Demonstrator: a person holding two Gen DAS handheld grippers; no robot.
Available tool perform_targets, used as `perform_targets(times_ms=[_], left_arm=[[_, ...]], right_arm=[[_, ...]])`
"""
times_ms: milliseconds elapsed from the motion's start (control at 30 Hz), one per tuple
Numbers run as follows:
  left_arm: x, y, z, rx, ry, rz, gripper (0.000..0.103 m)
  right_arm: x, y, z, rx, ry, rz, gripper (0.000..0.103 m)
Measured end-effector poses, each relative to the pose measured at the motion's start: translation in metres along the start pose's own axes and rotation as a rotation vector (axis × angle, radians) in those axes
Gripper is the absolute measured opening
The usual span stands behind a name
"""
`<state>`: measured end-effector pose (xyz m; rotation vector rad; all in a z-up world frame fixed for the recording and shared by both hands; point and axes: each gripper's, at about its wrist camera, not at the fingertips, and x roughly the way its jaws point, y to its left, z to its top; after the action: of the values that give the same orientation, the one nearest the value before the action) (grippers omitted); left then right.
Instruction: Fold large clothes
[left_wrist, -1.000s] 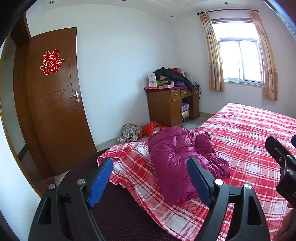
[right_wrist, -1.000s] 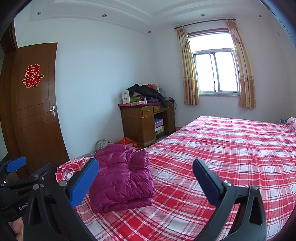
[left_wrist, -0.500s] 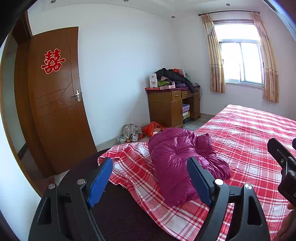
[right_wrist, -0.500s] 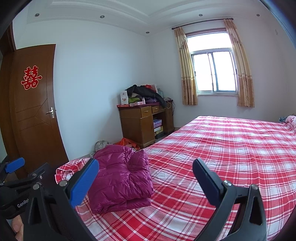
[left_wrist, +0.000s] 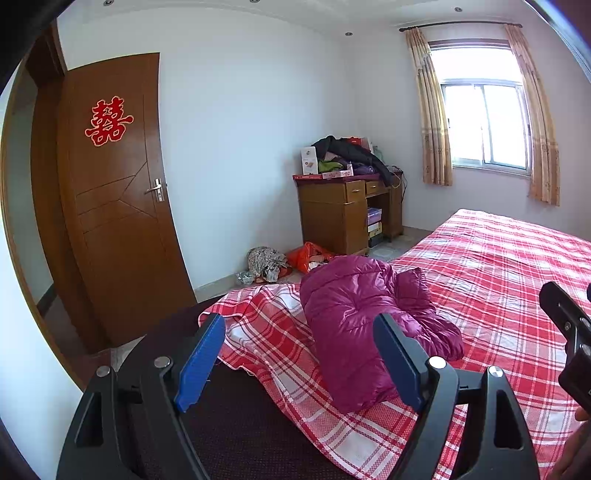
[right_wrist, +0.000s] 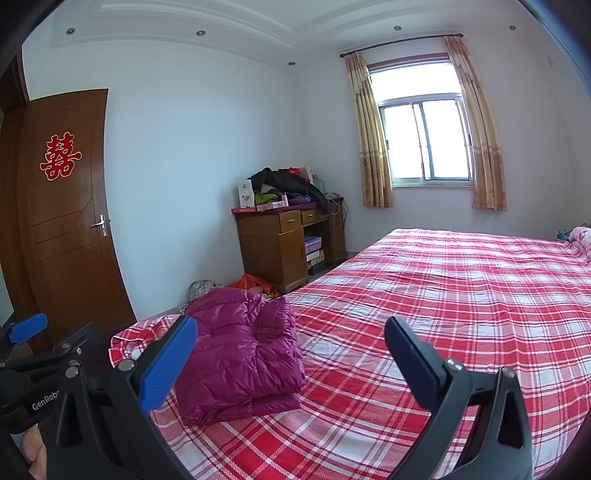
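Nothing moved; one folded jacket, two grippers agape, seemingly empty

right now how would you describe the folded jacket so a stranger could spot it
Start at the big bed under the red and white checked cotton sheet. Near its corner closest to the brown wooden door lies a shiny magenta quilted puffer jacket, folded into a bundle. Nothing else lies on that end.

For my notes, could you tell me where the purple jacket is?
In both views the jacket lies folded on the checked bedsheet, near the bed's door-side corner.
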<state>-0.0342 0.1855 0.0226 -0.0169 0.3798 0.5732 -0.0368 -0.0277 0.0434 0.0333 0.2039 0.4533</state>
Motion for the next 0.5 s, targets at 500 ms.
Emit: perform_targets(times_ms=[500], left_arm=[[0.008,-0.009,0.0,0.062,0.025,0.009,0.084]], right_arm=[[0.003,-0.001,-0.001,0.003,0.008,-0.012,0.103]])
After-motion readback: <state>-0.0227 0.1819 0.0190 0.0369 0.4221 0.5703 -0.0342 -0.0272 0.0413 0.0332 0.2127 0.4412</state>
